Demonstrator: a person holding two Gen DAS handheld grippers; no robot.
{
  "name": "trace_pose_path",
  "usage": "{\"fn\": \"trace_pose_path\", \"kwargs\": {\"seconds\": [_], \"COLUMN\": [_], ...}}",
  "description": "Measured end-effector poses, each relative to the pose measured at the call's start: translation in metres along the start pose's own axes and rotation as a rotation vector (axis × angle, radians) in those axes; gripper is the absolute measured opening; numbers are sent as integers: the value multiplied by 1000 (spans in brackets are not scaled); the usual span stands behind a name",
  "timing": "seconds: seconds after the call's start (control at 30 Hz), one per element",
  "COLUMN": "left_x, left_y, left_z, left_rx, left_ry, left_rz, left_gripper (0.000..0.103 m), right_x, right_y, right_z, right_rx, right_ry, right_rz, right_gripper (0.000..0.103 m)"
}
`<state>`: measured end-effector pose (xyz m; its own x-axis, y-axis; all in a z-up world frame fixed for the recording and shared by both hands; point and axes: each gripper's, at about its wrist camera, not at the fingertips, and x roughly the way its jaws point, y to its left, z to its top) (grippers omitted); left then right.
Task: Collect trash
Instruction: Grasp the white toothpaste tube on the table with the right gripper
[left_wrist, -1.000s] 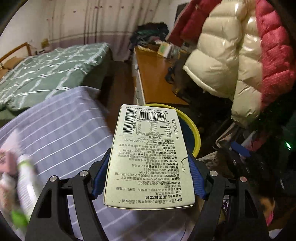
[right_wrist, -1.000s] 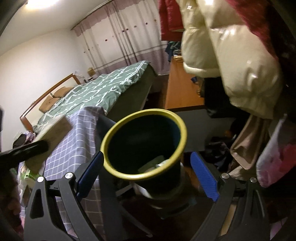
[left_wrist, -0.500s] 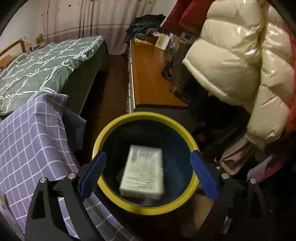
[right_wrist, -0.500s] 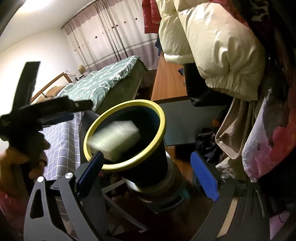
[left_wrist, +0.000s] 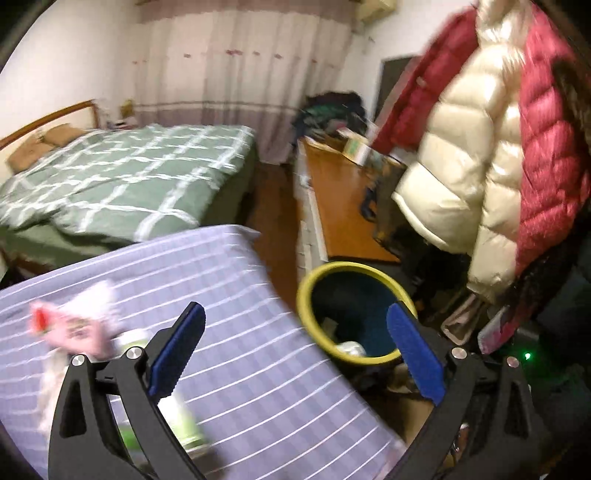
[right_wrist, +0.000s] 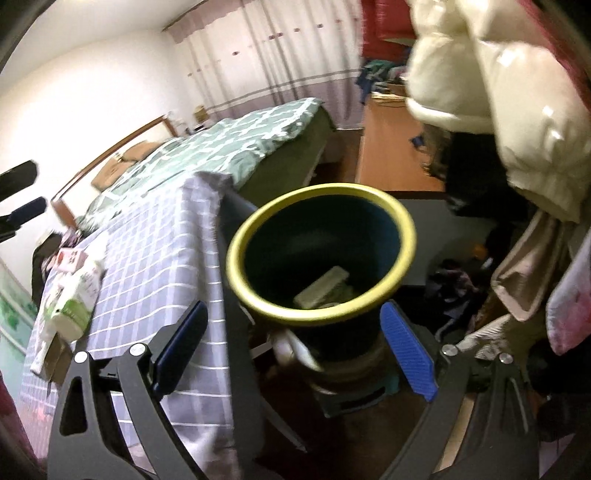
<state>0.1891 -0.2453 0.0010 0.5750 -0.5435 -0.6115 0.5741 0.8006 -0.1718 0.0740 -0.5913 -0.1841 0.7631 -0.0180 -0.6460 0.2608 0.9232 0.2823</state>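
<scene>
Bin (right_wrist: 321, 258) dead ahead of right tool (right_wrist: 295, 347), spread wide, empty; left tool (left_wrist: 295, 350) wide too, over table (left_wrist: 229, 280), remaining trash (left_wrist: 77, 328) at its left finger

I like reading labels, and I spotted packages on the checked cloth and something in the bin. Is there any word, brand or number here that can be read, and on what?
No text reads clearly in either view.
Green-and-white package on the checked cloth: has print, too blurred to read.
Pink packet behind it: markings too small and blurred.
Carton inside the bin: pale, no legible print at this angle.
</scene>
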Motion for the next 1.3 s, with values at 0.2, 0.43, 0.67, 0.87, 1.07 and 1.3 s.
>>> {"fn": "trace_pose_path", "kwargs": {"seconds": [0.2, 0.43, 0.67, 0.87, 1.07, 1.3], "left_x": [-76, -123, -133, -140, -147, -149], "left_y": [97, 203, 276, 294, 291, 291], "left_z": [-28, -72, -119, -138, -140, -144], "left_rx": [-110, -246, -347, -390, -403, -421], "left_ry": [-106, -164, -195, -207, -230, -234], "left_rz": [185, 377, 541, 579, 561, 540], "left_gripper": [98, 98, 98, 98, 98, 98], "right_x": [4, 2, -4, -1, 20, 50], "right_y": [60, 156, 255, 329, 369, 387], "right_z": [-2, -11, -40, -71, -85, -101], "right_rx": [-102, -259, -436, -555, -602, -635], "right_ry": [25, 27, 87, 175, 242, 325], "right_rz": [77, 216, 372, 460, 444, 372], "right_gripper": [90, 83, 72, 58, 47, 42]}}
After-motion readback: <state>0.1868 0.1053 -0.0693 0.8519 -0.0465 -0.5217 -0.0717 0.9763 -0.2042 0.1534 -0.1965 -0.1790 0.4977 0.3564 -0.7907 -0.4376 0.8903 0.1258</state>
